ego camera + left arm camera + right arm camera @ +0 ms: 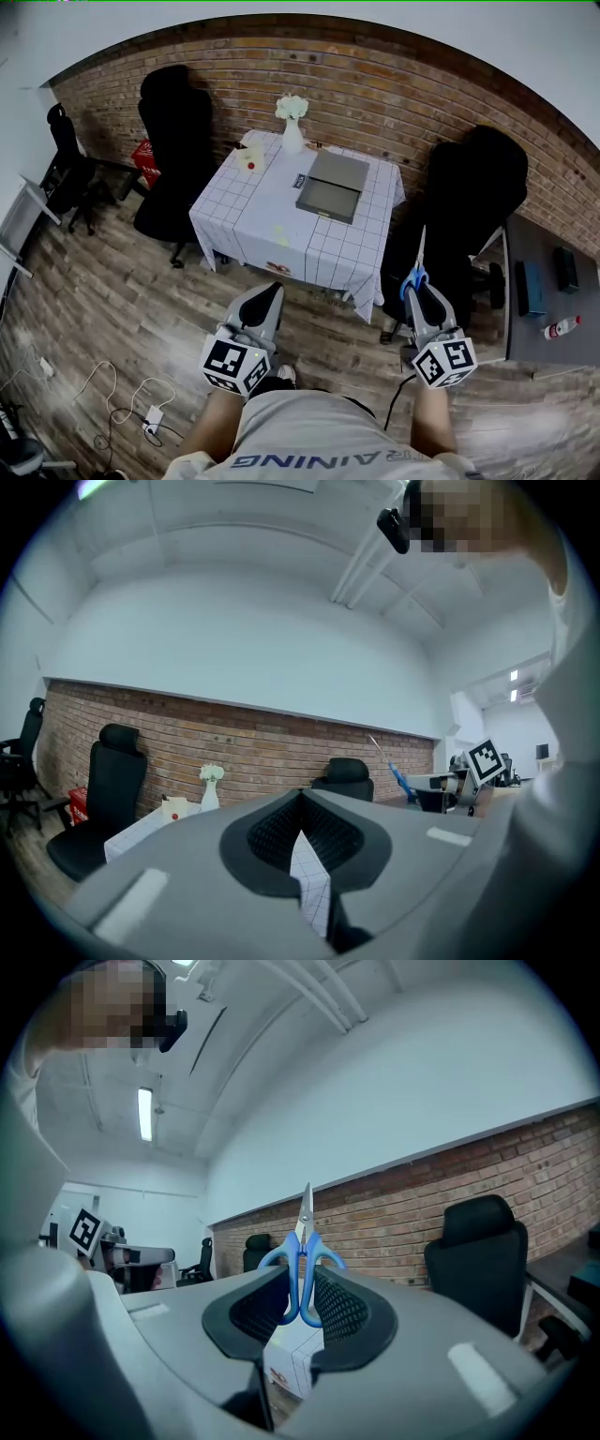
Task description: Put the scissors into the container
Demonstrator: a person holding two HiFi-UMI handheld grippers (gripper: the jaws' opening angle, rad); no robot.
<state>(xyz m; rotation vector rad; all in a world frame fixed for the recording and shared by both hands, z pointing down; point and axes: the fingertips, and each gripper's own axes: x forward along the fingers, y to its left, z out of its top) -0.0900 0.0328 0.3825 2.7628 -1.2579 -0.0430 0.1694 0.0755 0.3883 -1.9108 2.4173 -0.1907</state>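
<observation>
Blue-handled scissors (417, 267) stand blades-up in my right gripper (419, 292), which is shut on their handles (300, 1274). My left gripper (265, 302) is shut with nothing in it; its jaws meet in the left gripper view (302, 841). Both grippers hang over the wooden floor in front of a table with a white checked cloth (281, 220). A grey open container (333, 186) lies on the table's far right part, well ahead of both grippers.
A white vase of flowers (292, 122) and a small card (249, 159) stand at the table's back. Black office chairs (173, 159) (473, 211) flank the table. A grey desk (548, 291) is at right. Cables (122, 398) lie on the floor at left.
</observation>
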